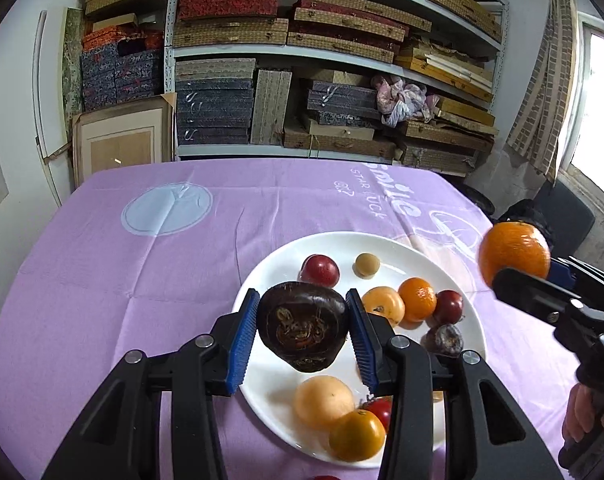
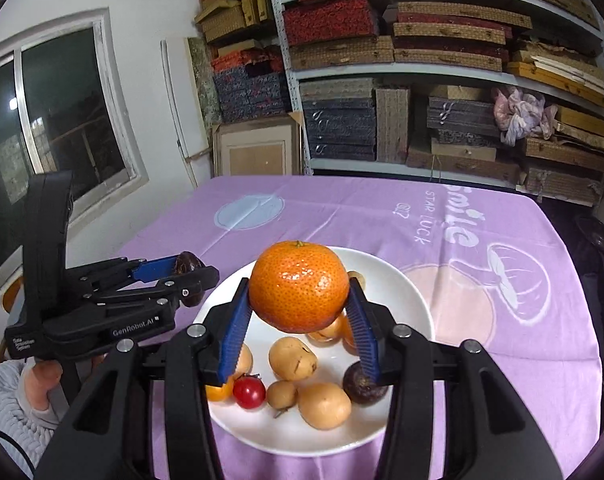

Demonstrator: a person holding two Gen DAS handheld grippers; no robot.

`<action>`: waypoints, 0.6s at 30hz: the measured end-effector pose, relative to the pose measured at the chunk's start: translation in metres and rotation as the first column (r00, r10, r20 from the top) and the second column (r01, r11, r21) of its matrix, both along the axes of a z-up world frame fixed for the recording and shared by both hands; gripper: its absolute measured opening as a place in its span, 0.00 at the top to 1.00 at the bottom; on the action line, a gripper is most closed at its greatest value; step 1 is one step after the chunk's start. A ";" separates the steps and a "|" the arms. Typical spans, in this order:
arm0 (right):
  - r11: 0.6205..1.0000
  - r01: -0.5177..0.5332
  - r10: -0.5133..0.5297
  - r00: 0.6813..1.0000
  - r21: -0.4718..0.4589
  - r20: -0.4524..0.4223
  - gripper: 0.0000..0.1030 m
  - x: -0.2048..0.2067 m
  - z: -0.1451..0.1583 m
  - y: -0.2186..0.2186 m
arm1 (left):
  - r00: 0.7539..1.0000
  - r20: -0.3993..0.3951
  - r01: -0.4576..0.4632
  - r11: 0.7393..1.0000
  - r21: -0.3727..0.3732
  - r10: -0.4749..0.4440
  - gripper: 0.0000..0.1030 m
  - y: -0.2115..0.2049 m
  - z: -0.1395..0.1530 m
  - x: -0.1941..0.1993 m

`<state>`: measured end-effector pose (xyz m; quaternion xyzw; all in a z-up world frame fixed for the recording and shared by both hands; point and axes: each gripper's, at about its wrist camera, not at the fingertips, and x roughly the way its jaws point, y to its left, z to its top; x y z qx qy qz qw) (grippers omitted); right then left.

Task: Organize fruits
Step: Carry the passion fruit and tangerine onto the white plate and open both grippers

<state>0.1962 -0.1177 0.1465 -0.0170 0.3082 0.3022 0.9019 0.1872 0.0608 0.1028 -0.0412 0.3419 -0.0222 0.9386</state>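
1. You had the purple tablecloth (image 2: pixel 382 216) spread beyond your jaws, and its white print read "Smile" in large letters, seen sideways from the right wrist view, ahead and to the right of the right gripper's (image 2: pixel 300 320) jaws.
2. Just beside that word, a smaller line on the same cloth read "STAR LUCK".
3. A still smaller mark next to it looked like "@¿?"; you could not read it for sure.
4. To the left of your right jaws, the black body of the left gripper (image 2: pixel 182 280) bore "GenRobot.AI" in white.
5. On its rear end a small white label seemed to read "Data Acquisition System", though it was too small to be sure.
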 end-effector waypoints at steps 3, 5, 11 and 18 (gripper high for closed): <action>0.995 -0.032 0.027 0.998 -0.096 -0.053 0.55 0.025 -0.029 0.040 | 0.998 -0.062 0.010 1.000 0.008 -0.009 0.57 0.002 -0.024 0.015; 0.991 -0.030 0.020 0.997 -0.130 -0.080 0.55 0.040 -0.044 0.053 | 0.995 -0.096 0.000 1.000 0.009 0.000 0.57 0.007 -0.042 0.022; 0.978 -0.028 0.001 0.991 -0.205 -0.135 0.55 0.080 -0.071 0.070 | 0.991 -0.130 0.035 0.998 -0.043 -0.041 0.56 0.011 -0.061 0.033; 0.948 -0.110 0.081 0.991 -0.300 -0.106 0.55 0.080 -0.080 0.103 | 0.985 -0.153 0.088 0.994 0.067 -0.077 0.53 -0.013 -0.076 0.036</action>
